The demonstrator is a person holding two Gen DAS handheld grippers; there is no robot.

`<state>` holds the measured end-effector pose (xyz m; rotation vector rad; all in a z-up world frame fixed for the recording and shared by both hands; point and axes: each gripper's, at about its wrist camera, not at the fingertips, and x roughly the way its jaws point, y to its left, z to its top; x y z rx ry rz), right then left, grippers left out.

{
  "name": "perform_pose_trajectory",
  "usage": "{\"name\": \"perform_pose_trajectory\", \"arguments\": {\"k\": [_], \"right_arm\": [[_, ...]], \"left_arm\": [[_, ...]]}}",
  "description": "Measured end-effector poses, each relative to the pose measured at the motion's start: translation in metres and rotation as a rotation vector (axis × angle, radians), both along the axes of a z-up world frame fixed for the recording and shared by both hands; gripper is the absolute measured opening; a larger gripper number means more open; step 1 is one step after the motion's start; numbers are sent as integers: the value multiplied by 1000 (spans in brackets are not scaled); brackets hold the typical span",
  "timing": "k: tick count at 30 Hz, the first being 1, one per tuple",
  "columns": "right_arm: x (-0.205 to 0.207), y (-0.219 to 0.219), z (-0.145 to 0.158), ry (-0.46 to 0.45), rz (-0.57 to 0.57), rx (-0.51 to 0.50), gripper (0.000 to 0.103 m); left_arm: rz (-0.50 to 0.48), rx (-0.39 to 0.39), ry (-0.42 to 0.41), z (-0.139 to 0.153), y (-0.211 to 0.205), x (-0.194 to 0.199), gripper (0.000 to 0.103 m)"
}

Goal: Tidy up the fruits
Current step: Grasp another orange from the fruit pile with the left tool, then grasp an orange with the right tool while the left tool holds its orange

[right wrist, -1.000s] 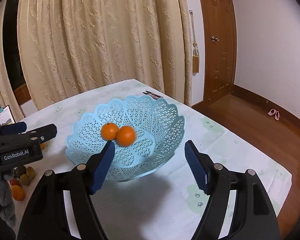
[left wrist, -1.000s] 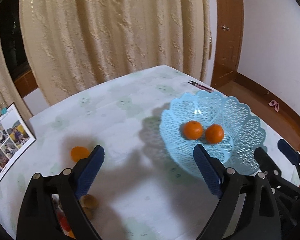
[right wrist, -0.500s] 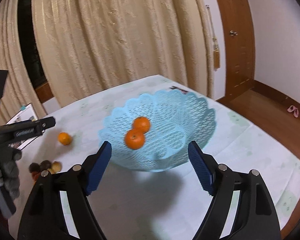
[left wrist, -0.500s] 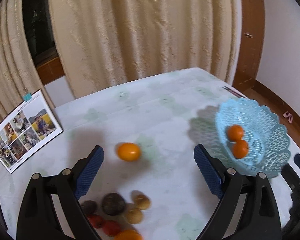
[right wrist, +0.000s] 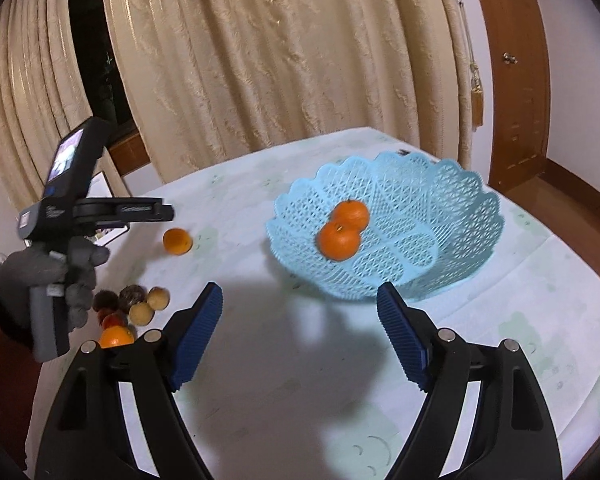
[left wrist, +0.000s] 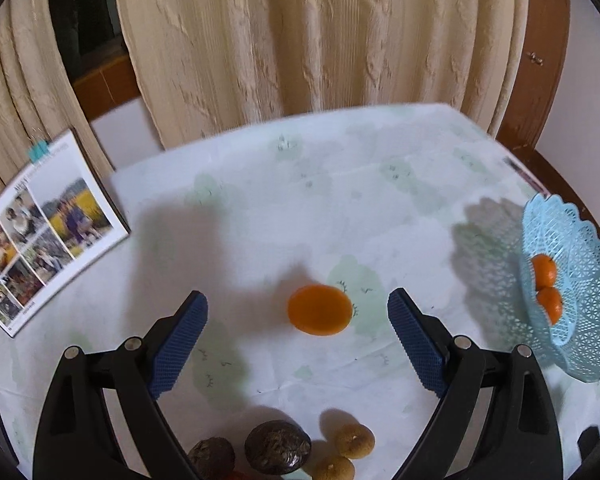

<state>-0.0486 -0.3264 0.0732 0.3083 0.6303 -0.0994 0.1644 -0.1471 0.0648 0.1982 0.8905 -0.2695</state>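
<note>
- Curtain [left wrist: 300, 40]: cream folds fill the 12 o'clock half of both views, behind the bench.
- Bench [left wrist: 340, 200]: white cloth with pale green prints carries everything below.
- Basket [right wrist: 400, 232]: light blue lattice, at 12 o'clock from the right gripper and at 3 o'clock in the left view; two oranges [right wrist: 340, 240] lie touching inside it.
- Photo card [left wrist: 40, 232]: propped at 9 o'clock in the left view.
- Left gripper [left wrist: 298, 336]: jaws spread wide, holding nothing; held in a grey-gloved hand [right wrist: 60, 272].
- Right gripper [right wrist: 300, 336]: jaws spread wide, empty, above bare cloth in front of the basket.
- Loose orange [left wrist: 319, 309]: on the bench between and just ahead of the left jaws, touching neither.
- Small fruits [left wrist: 284, 452]: a brown, tan and red cluster at 6 o'clock in the left view, with another orange [right wrist: 116, 336] beside them.
</note>
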Motion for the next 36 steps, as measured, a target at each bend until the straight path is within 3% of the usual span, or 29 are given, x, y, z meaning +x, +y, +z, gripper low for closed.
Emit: {"name": "perform_pose_trajectory", "arguments": {"k": [4, 11, 14, 16, 19, 24, 29, 36], "right_arm": [[2, 4, -4, 16, 14, 7, 81], [3, 9, -7, 32, 30, 13, 81], [4, 13, -9, 41, 38, 12, 81], [4, 16, -9, 46, 45, 10, 81], [4, 22, -9, 52, 60, 11, 81], [7, 31, -9, 61, 89, 25, 81], [14, 49, -8, 73, 142, 43, 81], [28, 90, -10, 111, 267, 63, 81]], "left_arm": [[0, 10, 46, -13, -3, 11, 89], [18, 23, 132, -34, -5, 29, 74], [14, 6, 158, -39, -5, 33, 65], [9, -1, 165, -40, -5, 33, 50], [-1, -16, 165, -37, -5, 31, 46], [-14, -72, 123, -13, 8, 19, 46], [-13, -127, 30, 24, 29, -2, 46], [79, -124, -112, 58, 63, -27, 46]]}}
